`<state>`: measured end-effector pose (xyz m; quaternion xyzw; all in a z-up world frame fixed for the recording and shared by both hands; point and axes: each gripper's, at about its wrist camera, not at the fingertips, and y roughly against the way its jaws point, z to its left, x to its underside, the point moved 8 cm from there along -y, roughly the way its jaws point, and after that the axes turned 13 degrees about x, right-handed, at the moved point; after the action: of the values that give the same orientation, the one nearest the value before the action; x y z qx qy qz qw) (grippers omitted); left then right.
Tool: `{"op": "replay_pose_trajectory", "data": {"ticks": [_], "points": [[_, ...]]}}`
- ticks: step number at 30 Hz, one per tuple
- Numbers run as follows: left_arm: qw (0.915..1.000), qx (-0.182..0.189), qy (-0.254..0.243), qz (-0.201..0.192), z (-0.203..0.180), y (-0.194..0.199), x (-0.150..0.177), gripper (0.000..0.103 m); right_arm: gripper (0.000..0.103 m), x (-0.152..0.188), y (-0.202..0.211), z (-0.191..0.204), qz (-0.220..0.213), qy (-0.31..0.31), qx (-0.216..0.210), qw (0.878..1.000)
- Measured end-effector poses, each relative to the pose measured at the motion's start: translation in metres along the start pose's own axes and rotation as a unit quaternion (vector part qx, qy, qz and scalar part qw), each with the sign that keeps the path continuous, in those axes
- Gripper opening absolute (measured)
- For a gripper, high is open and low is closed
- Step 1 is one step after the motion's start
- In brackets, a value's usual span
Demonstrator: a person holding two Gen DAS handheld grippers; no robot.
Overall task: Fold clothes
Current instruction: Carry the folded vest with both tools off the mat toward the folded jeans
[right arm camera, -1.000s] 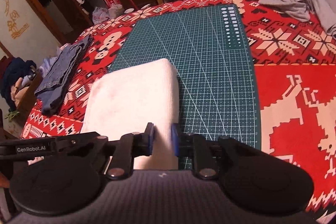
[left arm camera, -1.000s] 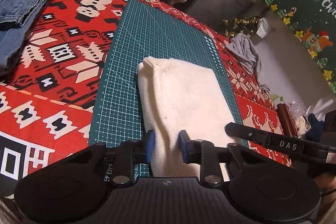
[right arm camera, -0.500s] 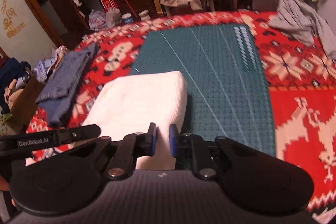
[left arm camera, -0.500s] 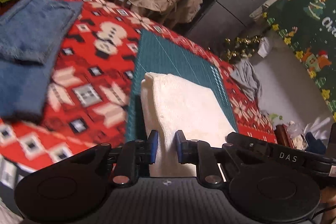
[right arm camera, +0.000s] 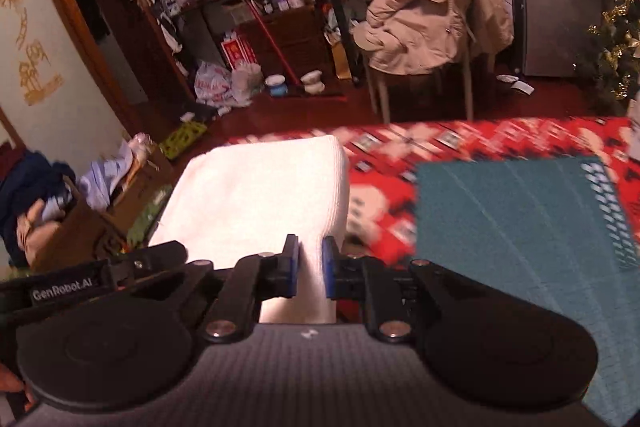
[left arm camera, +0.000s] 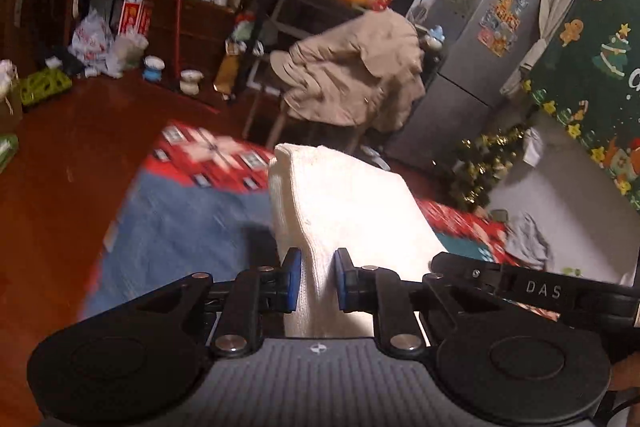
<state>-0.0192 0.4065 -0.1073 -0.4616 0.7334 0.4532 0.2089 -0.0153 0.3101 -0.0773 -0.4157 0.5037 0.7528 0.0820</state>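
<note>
Red patterned bench point(right arm camera: 500, 139) with green cutting mat point(right arm camera: 520, 219), cluttered room beyond; I hold the folded white cloth point(left arm camera: 344, 211) lifted above its left edge, pinched in both left gripper point(left arm camera: 316, 281) and right gripper point(right arm camera: 310, 267) jaws.

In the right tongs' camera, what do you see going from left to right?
Cardboard box of clothes → white folded cloth held in the right tongs → red patterned tablecloth → green cutting mat.
</note>
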Motion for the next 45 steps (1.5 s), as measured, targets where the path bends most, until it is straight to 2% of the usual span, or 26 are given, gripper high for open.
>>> {"op": "replay_pose_trajectory", "data": {"ticks": [3, 7, 10, 15, 22, 28, 31, 35, 39, 41, 43, 45], "points": [[0.9999, -0.007, 0.006, -0.009, 0.033, 0.001, -0.018, 0.017, 0.012, -0.018, -0.025, 0.039, -0.006, -0.005, 0.01, 1.0], [0.9997, -0.004, 0.014, -0.018, 0.07, 0.001, -0.027, 0.017, 0.012, -0.024, -0.047, 0.077, -0.008, -0.004, 0.021, 1.0], [0.9997, -0.009, 0.018, -0.013, 0.089, -0.003, -0.024, 0.017, 0.012, -0.014, -0.065, 0.093, 0.004, -0.02, 0.024, 0.999], [0.9994, -0.016, 0.03, -0.004, 0.115, -0.01, -0.014, 0.017, 0.012, 0.017, -0.093, 0.112, 0.028, -0.013, 0.037, 0.999], [0.9989, -0.002, 0.046, -0.014, 0.122, -0.007, -0.006, 0.017, 0.012, 0.032, -0.091, 0.114, 0.018, 0.0, 0.047, 0.999], [0.9991, -0.016, 0.038, -0.003, 0.118, -0.008, -0.005, 0.017, 0.012, 0.032, -0.093, 0.106, 0.013, 0.007, 0.05, 0.999], [0.9987, -0.028, 0.042, 0.008, 0.12, -0.009, -0.004, 0.023, 0.014, 0.031, -0.094, 0.103, 0.02, 0.003, 0.036, 0.999], [0.9981, -0.026, 0.056, 0.004, 0.122, 0.002, 0.0, 0.028, 0.025, 0.029, -0.087, 0.09, 0.02, -0.008, 0.018, 1.0], [0.9976, -0.04, 0.056, -0.001, 0.125, 0.017, 0.002, 0.028, 0.024, 0.035, -0.084, 0.066, 0.029, -0.001, -0.003, 1.0], [0.9973, -0.051, 0.053, -0.005, 0.121, 0.022, -0.001, 0.026, 0.018, 0.039, -0.084, 0.054, 0.028, -0.007, -0.024, 0.999], [0.9979, -0.06, 0.025, -0.01, 0.111, 0.024, -0.006, 0.021, 0.017, 0.039, -0.081, 0.047, 0.018, -0.006, -0.046, 0.999], [0.9981, -0.061, -0.006, -0.011, 0.098, 0.023, -0.011, 0.02, 0.017, 0.038, -0.079, 0.04, 0.007, -0.005, -0.068, 0.998]]}}
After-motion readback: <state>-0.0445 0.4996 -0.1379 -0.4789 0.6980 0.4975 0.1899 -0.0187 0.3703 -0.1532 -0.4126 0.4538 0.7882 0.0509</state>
